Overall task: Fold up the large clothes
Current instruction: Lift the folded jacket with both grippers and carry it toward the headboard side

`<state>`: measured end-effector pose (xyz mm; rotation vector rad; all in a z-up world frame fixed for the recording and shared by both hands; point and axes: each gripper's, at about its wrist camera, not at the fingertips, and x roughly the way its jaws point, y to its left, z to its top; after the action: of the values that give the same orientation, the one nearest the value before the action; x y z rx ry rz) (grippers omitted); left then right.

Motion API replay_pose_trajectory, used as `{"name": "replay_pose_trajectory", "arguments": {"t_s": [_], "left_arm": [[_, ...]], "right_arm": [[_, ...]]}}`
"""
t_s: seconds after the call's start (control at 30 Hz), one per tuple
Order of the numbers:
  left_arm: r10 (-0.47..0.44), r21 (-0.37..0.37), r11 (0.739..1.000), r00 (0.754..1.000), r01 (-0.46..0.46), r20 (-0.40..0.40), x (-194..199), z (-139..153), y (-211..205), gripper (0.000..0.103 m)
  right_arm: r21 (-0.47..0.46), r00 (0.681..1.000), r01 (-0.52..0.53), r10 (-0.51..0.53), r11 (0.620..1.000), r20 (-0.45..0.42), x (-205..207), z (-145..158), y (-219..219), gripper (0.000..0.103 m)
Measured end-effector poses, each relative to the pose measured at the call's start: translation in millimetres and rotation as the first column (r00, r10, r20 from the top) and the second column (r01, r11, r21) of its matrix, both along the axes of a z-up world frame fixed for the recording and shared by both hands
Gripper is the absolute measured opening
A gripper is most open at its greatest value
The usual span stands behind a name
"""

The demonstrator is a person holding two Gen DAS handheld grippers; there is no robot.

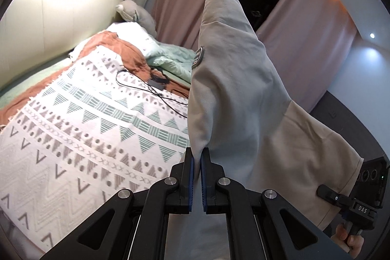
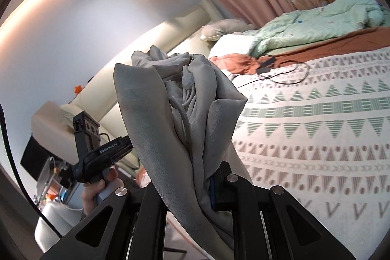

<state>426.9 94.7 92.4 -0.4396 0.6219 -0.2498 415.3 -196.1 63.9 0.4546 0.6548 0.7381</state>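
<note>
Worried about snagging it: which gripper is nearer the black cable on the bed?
Cannot tell. Both grippers, left and right, hold the grey garment well short of the cable.

Your left wrist camera looks along its fingers, close on the grey garment [image 1: 234, 89]; your right does likewise. Both share the patterned bedspread [image 1: 73, 138] beyond.

Left claw [image 1: 197, 162]: black linkage arms, silver pivot screws, blue pads. Right claw [image 2: 212, 187]: same black build, blue pad edge.

Right gripper [image 2: 207, 184] jaws buried in grey garment [image 2: 175, 113], patterned blanket [image 2: 316, 162] blurred
</note>
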Motion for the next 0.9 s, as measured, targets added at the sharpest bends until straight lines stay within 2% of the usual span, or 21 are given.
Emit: {"name": "replay_pose_trajectory", "arguments": {"t_s": [0.2, 0.4, 0.57, 0.77, 0.9], "left_arm": [[0.09, 0.003, 0.996, 0.996, -0.09, 0.008, -5.2, -2.1, 77.4, 0.004], [0.168, 0.04, 0.985, 0.986, -0.168, 0.022, -18.4, 2.6, 150.2, 0.004], [0.23, 0.103, 0.967, 0.973, -0.232, 0.032, -36.4, 10.3, 203.8, 0.004], [0.312, 0.117, 0.943, 0.95, -0.312, 0.021, -54.5, 12.7, 260.7, 0.004], [0.366, 0.151, 0.919, 0.93, -0.365, 0.023, -65.1, 16.2, 293.8, 0.004]], "right_arm": [[0.0, 0.996, -0.093, 0.093, 0.996, 0.004, 21.1, -2.5, 88.1, 0.013], [0.022, 0.98, -0.196, 0.195, 0.98, 0.023, 30.0, -6.4, 176.8, 0.013], [0.027, 0.959, -0.284, 0.284, 0.959, 0.006, 28.6, -15.7, 250.2, 0.013], [0.035, 0.924, -0.381, 0.382, 0.924, -0.015, 16.8, -25.4, 337.9, 0.013], [0.046, 0.902, -0.432, 0.432, 0.901, -0.012, 4.3, -27.8, 386.4, 0.013]]}}
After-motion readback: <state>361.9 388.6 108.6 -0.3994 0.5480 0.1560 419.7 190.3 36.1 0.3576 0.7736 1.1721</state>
